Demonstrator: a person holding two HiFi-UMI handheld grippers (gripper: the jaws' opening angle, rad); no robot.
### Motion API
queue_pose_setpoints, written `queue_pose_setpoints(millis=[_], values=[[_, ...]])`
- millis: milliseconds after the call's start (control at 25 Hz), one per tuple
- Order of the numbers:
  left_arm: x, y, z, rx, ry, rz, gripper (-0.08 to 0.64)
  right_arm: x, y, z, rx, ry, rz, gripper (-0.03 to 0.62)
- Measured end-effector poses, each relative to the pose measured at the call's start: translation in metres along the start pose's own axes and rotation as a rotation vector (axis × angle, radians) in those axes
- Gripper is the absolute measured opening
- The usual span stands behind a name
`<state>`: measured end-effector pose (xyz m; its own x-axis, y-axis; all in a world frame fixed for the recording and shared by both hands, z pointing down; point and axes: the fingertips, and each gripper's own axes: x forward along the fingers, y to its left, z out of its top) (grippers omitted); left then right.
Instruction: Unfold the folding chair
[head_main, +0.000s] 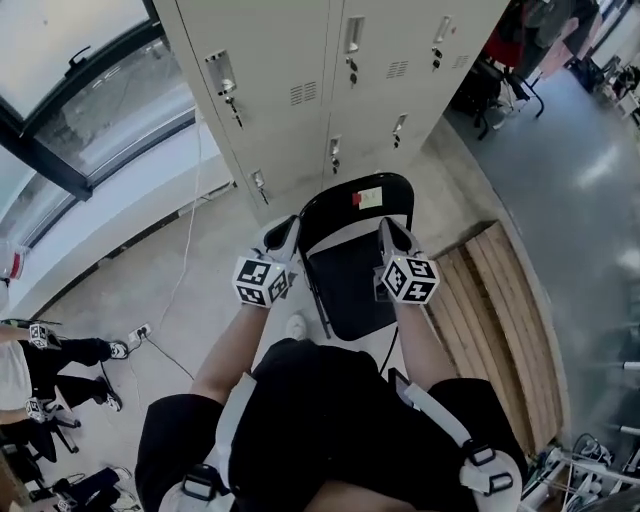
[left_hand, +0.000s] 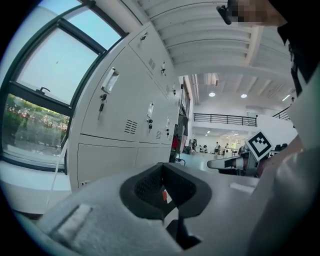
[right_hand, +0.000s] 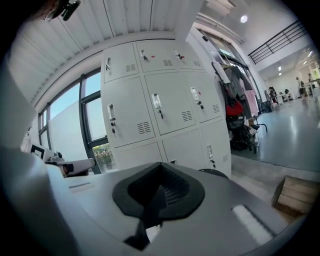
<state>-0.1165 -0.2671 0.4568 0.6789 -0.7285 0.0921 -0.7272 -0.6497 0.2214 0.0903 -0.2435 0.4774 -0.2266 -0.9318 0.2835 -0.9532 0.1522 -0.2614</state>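
The black folding chair (head_main: 356, 192) stands in front of the lockers, its seat (head_main: 350, 290) lying flat below the backrest, which bears a red and a yellow sticker. My left gripper (head_main: 288, 228) hovers at the chair's left side, shut, with nothing between its jaws (left_hand: 165, 187). My right gripper (head_main: 388, 230) hangs over the chair's right side, shut and empty too (right_hand: 160, 190). Whether either gripper touches the frame I cannot tell. The right gripper's marker cube (left_hand: 260, 144) shows in the left gripper view, and the left gripper (right_hand: 75, 166) shows in the right gripper view.
Grey lockers (head_main: 300, 90) rise right behind the chair. A wooden pallet (head_main: 495, 300) lies on the floor to the right. A white cable (head_main: 185, 270) runs along the floor at the left below a window (head_main: 80, 110). A person (head_main: 50, 360) stands at the far left.
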Motion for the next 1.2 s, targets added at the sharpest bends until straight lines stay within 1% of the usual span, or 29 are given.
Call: queue_pose_setpoints(millis=[200, 280, 400, 480, 560, 680, 760, 920, 1000, 1080, 1200], values=[[-0.016, -0.038, 0.013, -0.02, -0.066, 0.099, 0.002, -0.033, -0.007, 0.031, -0.07, -0.036, 0.108, 0.005], [-0.024, -0.059, 0.016, -0.021, -0.093, 0.126, 0.002, -0.051, -0.011, 0.038, -0.107, -0.059, 0.153, 0.005], [-0.036, -0.091, 0.021, 0.011, -0.117, 0.159, 0.002, -0.069, -0.013, 0.043, -0.15, -0.078, 0.224, 0.005], [-0.05, -0.107, 0.022, 0.031, -0.13, 0.199, 0.002, -0.079, -0.009, 0.043, -0.154, -0.085, 0.274, 0.005], [-0.063, -0.12, 0.024, 0.034, -0.146, 0.246, 0.002, -0.094, -0.007, 0.045, -0.146, -0.098, 0.309, 0.005], [-0.079, -0.145, 0.023, 0.024, -0.177, 0.297, 0.002, -0.122, -0.014, 0.046, -0.14, -0.114, 0.347, 0.005], [-0.088, -0.163, 0.024, 0.027, -0.196, 0.318, 0.002, -0.138, -0.022, 0.046, -0.129, -0.115, 0.361, 0.005], [-0.107, -0.187, 0.034, 0.078, -0.218, 0.345, 0.002, -0.157, -0.028, 0.05, -0.109, -0.128, 0.387, 0.005], [-0.122, -0.192, 0.042, 0.121, -0.23, 0.372, 0.002, -0.167, -0.021, 0.057, -0.108, -0.152, 0.413, 0.005], [-0.141, -0.191, 0.049, 0.143, -0.243, 0.399, 0.002, -0.176, -0.012, 0.064, -0.108, -0.178, 0.43, 0.005], [-0.171, -0.181, 0.055, 0.117, -0.269, 0.434, 0.002, -0.181, 0.003, 0.067, -0.1, -0.196, 0.44, 0.005]])
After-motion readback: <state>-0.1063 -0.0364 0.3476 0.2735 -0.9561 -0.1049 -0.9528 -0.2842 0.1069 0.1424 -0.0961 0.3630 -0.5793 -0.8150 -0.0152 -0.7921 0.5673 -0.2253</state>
